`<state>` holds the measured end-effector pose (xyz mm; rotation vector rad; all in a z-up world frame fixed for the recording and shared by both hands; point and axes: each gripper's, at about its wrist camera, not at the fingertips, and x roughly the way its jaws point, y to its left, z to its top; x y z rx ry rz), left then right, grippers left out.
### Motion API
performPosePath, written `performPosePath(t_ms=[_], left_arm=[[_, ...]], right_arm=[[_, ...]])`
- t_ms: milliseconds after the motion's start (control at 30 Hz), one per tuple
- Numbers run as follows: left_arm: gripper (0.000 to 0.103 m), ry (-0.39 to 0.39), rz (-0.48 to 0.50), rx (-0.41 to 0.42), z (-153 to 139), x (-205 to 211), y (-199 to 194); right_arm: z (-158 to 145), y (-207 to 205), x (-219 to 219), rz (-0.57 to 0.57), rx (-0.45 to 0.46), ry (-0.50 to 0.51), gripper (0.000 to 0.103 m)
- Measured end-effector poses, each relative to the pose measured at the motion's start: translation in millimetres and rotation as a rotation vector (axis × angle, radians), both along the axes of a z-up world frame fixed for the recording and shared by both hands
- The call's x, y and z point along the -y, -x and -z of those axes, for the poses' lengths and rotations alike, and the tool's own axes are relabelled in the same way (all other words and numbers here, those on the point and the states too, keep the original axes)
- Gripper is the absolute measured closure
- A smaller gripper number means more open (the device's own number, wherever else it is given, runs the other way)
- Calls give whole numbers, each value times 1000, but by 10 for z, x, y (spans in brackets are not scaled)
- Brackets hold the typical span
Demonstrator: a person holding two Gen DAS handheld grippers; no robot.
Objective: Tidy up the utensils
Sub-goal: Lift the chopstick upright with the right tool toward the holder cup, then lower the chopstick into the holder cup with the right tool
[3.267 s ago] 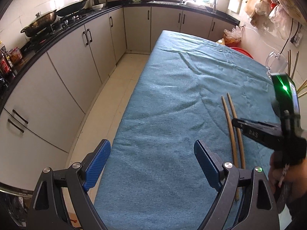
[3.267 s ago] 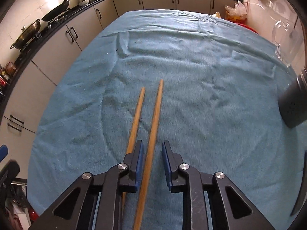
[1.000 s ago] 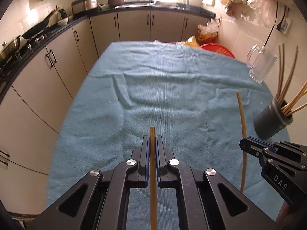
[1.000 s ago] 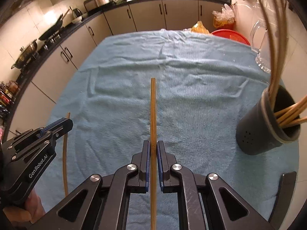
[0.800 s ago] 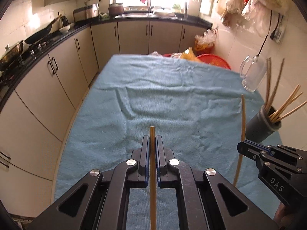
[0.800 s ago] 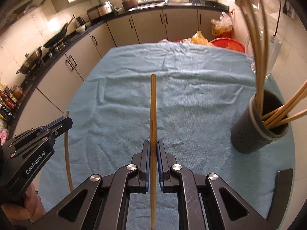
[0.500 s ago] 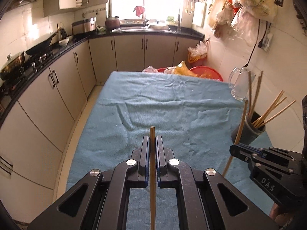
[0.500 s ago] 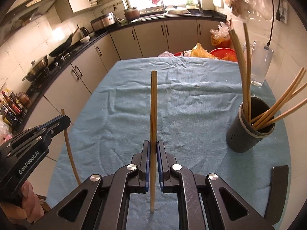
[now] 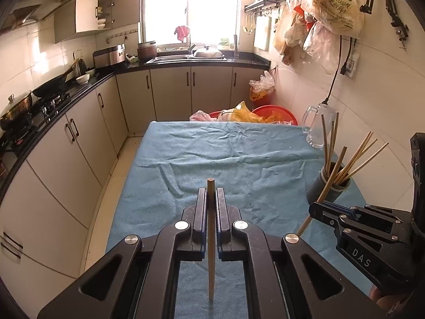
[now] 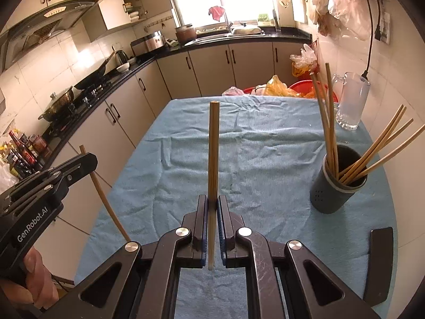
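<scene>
My left gripper (image 9: 211, 199) is shut on a wooden chopstick (image 9: 211, 239) and holds it lifted above the blue cloth. My right gripper (image 10: 211, 206) is shut on a second chopstick (image 10: 213, 154), also lifted and tilted up. A dark grey holder (image 10: 336, 194) with several chopsticks stands on the right side of the table; it also shows in the left wrist view (image 9: 328, 191). The right gripper (image 9: 318, 208) appears in the left wrist view with its chopstick (image 9: 330, 182) crossing in front of the holder. The left gripper (image 10: 85, 159) shows at the left of the right wrist view.
The table (image 9: 239, 154) wears a wrinkled blue cloth. A glass mug (image 10: 350, 101) stands at the far right corner. A red basin and plastic bags (image 9: 255, 114) sit beyond the far edge. Kitchen cabinets and a stove (image 9: 47, 103) run along the left.
Both grippers closed on the two chopsticks that lay on the cloth and have lifted them. Both views have risen and tilted up; the right chopstick now stands nearer the holder.
</scene>
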<state>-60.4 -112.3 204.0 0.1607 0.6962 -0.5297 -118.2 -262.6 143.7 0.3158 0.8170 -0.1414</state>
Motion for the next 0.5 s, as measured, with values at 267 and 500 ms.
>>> performPosePath(t_ms=[267,500], left_arm=[[98,11,19,18,-88,35,16],[98,12,35,37,-154,90,20]], right_arm=[[-136,112,60,35,36,6,95],[-252,222,162,75,63,12,95]])
